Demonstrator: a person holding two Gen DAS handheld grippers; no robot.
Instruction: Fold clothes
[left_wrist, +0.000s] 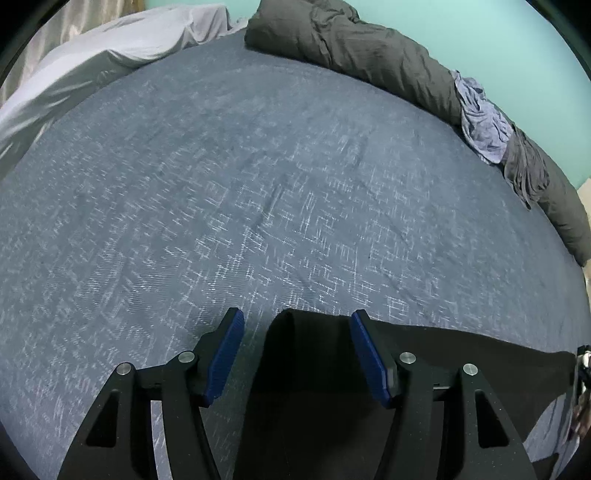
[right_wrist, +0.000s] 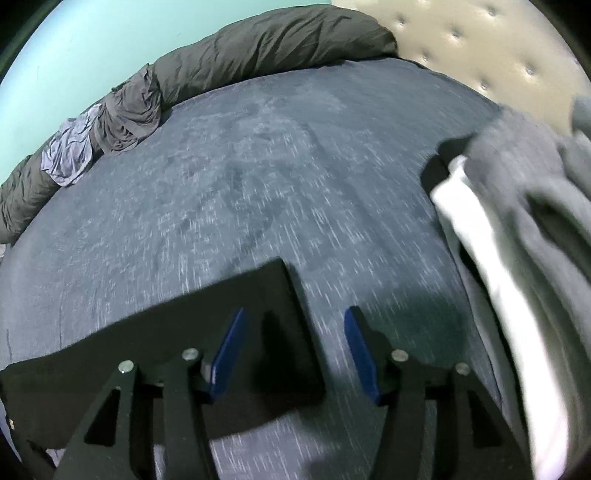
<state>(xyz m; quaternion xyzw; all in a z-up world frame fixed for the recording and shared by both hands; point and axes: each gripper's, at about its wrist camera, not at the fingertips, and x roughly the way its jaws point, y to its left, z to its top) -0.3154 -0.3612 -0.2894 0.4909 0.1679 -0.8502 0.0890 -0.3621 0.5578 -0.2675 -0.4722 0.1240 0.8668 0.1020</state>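
Observation:
A black garment (left_wrist: 424, 354) lies flat on the blue-grey bed sheet (left_wrist: 258, 184). In the left wrist view my left gripper (left_wrist: 297, 321) is open above the garment's left corner, one blue pad (left_wrist: 225, 358) over the sheet and the other over the cloth. In the right wrist view the same black garment (right_wrist: 147, 332) lies at lower left. My right gripper (right_wrist: 293, 321) is open and empty over its right corner, with the left pad (right_wrist: 227, 354) over the cloth.
A rolled dark grey duvet (left_wrist: 369, 48) with a lilac cloth (left_wrist: 484, 122) on it runs along the far edge by the teal wall. A pale pillow (left_wrist: 92, 70) lies far left. A grey and white pile of clothes (right_wrist: 517, 221) lies at right, below a beige tufted headboard (right_wrist: 480, 40).

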